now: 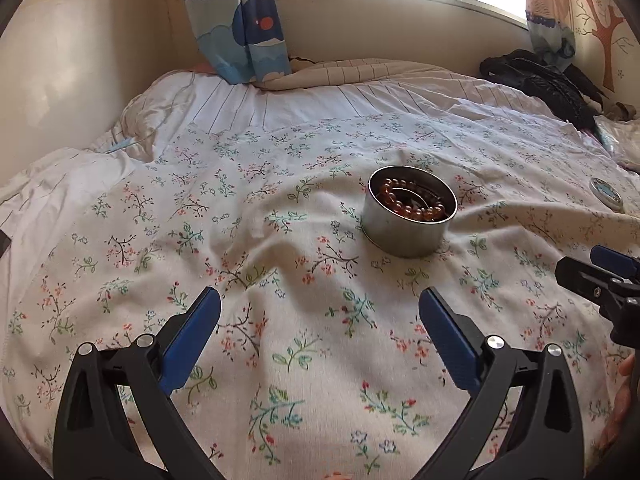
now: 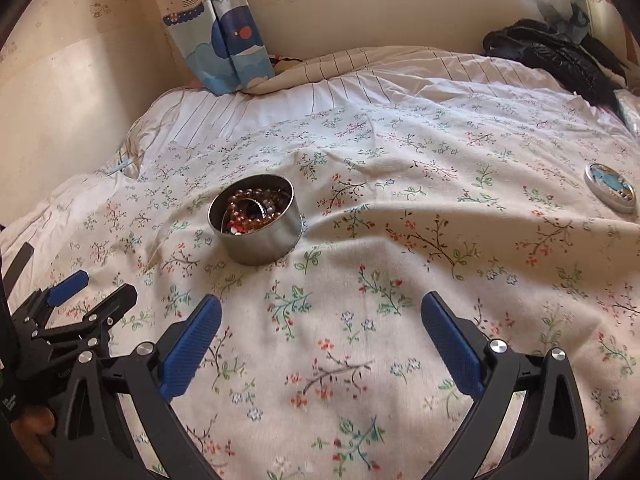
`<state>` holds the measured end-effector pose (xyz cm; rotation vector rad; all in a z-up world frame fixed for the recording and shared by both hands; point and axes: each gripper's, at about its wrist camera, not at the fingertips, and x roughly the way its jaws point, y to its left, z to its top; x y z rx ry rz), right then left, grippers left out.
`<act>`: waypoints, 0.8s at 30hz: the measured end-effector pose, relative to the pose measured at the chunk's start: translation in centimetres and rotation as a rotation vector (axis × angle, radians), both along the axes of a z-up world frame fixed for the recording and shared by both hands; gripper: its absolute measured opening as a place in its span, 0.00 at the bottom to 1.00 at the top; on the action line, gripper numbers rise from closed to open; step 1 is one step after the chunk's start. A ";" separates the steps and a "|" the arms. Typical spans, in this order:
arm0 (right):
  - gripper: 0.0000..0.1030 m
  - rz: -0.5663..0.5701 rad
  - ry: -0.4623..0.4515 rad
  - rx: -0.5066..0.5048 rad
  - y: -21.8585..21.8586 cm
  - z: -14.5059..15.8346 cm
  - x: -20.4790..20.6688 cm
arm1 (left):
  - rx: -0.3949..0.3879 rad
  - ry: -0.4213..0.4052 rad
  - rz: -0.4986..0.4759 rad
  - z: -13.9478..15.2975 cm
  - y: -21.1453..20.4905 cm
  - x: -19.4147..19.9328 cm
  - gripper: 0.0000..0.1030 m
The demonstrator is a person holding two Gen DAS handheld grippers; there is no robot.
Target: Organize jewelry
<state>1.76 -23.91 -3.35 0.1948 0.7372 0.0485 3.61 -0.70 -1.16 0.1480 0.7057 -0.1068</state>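
Both tongs (image 1: 320, 308) (image 2: 322, 312) spread empty, beaded bracelets (image 2: 252, 210) filling round tin (image 2: 260, 246)

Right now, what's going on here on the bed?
A person holds two grippers over a floral bedsheet, tidying jewelry. Both the left gripper and the right gripper are open and hold nothing. An open round metal tin stands on the sheet with beaded bracelets already inside. Its lid lies apart, off to the right, so the tin is not yet closed.
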 end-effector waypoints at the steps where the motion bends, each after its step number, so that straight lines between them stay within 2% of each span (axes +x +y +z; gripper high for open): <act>1: 0.93 -0.003 -0.007 0.000 -0.1 0.2 -0.5 | -0.004 -0.004 -0.007 0.1 0.2 -0.6 0.93; 9: 0.93 -0.010 -0.026 -0.029 0.1 1.1 -2.6 | -0.070 -0.039 -0.001 1.8 1.4 -3.8 0.93; 16: 0.93 -0.035 -0.019 -0.019 -0.4 1.4 -3.6 | -0.085 -0.067 -0.021 2.7 1.6 -5.4 0.93; 24: 0.93 -0.065 -0.032 -0.046 -0.4 1.7 -4.0 | -0.084 -0.059 0.022 2.9 2.3 -5.9 0.93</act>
